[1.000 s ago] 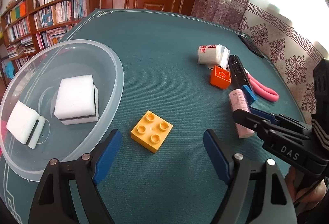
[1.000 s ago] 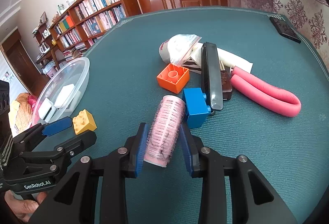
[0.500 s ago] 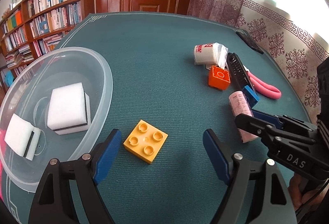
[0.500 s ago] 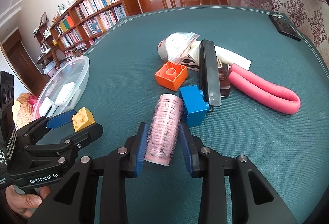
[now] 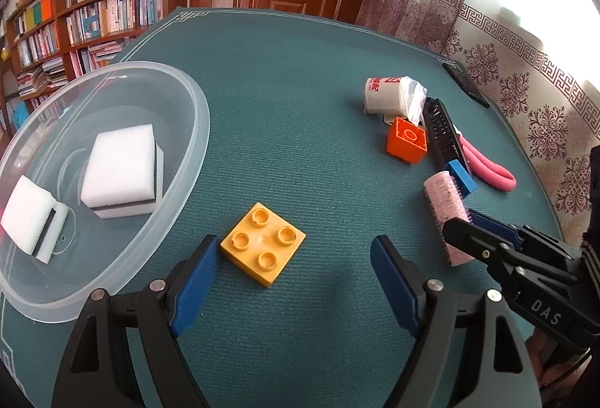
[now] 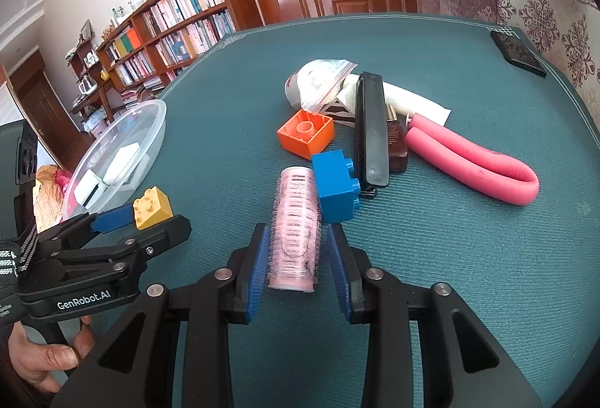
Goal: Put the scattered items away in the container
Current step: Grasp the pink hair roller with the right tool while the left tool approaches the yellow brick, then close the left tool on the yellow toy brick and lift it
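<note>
Pink hair roller (image 6: 296,228) between right gripper (image 6: 299,269) pads, yellow brick (image 5: 262,248) between left gripper (image 5: 290,280) pads

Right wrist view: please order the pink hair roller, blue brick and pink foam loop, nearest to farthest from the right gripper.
1. Pink hair roller, between the right gripper fingers.
2. Blue brick, just beyond, right.
3. Pink foam loop, far right.

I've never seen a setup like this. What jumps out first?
Two black tools with blue pads: the right tool straddles a pink roller, and the left tool opens around a yellow brick. A clear bowl at left holds white sponges.
</note>
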Available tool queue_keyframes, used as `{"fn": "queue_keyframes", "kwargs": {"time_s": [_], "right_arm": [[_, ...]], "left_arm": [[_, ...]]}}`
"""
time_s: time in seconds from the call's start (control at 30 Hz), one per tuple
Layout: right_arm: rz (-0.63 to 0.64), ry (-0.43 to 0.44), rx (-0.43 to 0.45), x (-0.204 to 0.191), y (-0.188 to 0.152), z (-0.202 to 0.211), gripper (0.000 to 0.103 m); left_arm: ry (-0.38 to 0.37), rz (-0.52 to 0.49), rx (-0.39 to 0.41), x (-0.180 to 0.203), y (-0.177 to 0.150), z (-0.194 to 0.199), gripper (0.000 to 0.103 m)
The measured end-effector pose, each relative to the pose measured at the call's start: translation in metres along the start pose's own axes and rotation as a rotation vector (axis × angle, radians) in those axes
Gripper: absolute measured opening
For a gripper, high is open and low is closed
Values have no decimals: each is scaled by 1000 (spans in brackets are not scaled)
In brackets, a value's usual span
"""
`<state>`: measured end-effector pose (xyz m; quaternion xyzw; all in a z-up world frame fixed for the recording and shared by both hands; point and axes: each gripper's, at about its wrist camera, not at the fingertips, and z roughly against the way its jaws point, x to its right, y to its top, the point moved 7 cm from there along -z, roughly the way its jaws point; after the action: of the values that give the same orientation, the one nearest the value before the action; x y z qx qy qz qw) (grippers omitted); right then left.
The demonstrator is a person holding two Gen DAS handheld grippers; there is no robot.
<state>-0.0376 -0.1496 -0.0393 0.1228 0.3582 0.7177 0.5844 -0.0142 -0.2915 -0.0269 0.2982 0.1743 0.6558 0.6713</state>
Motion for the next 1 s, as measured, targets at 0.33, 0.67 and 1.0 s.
{"fn": "queue_keyframes", "kwargs": {"time_s": [0.33, 0.67, 1.0], "right_arm": [[-8, 15, -1, 1, -4, 1, 35], [7, 6, 6, -4, -4, 3, 30], [-42, 9, -12, 0, -5, 0, 30]], "left_arm": [[39, -37, 0, 8, 6, -9, 67], [19, -80, 2, 16, 1, -4, 39], [-2, -81, 3, 16, -6, 2, 37]]}}
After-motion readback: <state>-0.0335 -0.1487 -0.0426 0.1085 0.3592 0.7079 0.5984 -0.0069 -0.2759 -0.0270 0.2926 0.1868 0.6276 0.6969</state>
